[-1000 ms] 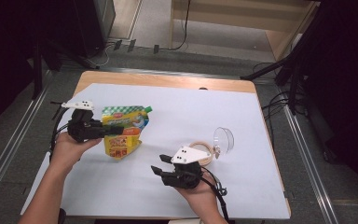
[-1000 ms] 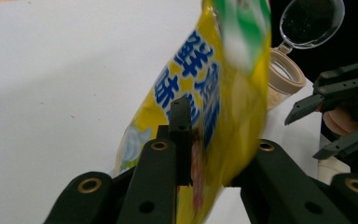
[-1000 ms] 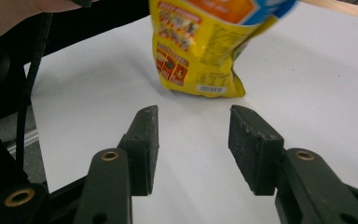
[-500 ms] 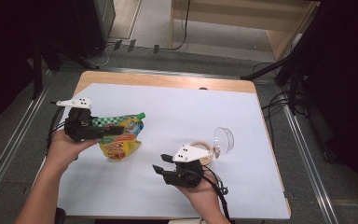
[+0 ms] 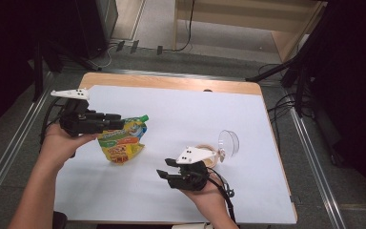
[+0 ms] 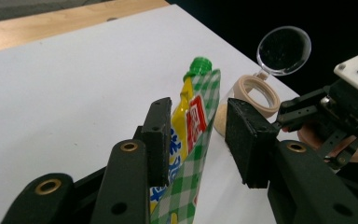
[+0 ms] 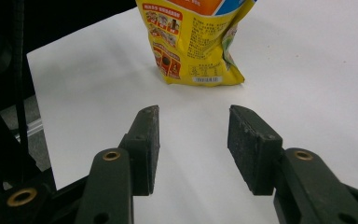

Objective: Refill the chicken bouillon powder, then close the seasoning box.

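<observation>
1. Pouch (image 5: 123, 139), a yellow and green spouted pack, lies at the left of the white mat (image 5: 181, 119) with its bottom edge on the sheet and its green cap (image 6: 199, 64) toward the far side.
2. Nearest the person, the right gripper (image 5: 164, 172) rests low over the mat at centre-right, jaws half apart with nothing between them. It points left at the pouch's base, seemingly waiting its turn.
3. Farther left, the left gripper (image 5: 119, 123) is at the pouch's upper part. Its jaws have just been opening; the pouch stands between the pads, leaning on one, no longer pinched.
4. Farther right, a small tan jar (image 5: 208, 153) with its clear hinged lid (image 5: 228, 142) flipped open sits ready, likely for filling.
</observation>
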Demonstrator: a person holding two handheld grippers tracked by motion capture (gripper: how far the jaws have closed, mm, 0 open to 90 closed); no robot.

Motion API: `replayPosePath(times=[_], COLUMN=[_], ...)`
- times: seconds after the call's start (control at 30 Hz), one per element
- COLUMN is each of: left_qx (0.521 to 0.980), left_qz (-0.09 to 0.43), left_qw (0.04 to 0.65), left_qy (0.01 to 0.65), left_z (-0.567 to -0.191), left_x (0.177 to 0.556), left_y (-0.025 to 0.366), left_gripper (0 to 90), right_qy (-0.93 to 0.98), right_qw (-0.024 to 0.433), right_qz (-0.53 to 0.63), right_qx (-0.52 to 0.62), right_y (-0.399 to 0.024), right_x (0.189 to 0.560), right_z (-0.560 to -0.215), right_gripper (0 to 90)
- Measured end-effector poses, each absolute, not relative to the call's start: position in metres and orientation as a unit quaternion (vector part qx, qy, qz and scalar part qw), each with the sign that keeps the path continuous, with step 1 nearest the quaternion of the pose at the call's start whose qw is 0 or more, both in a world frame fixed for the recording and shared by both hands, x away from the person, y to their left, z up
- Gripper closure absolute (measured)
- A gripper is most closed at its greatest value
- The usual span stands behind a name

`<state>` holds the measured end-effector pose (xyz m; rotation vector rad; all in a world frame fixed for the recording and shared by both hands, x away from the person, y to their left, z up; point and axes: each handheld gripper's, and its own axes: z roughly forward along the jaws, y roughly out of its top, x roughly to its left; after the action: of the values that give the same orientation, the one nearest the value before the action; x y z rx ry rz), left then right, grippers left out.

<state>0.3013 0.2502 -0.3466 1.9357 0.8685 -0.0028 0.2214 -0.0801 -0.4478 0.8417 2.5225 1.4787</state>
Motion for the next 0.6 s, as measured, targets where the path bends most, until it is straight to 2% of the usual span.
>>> replayPosePath(times=[0.6], left_qx=[0.783], left_qz=[0.016], left_qw=[0.491], left_qy=[0.381], left_z=[-0.333], left_x=[0.319], left_y=[0.263], left_gripper=[58.9], right_qy=[0.828], right_qw=[0.041], right_qz=[0.486], right_qx=[0.275], right_y=[-0.087], right_x=[0.225], right_z=[-0.439], right_gripper=[55.1])
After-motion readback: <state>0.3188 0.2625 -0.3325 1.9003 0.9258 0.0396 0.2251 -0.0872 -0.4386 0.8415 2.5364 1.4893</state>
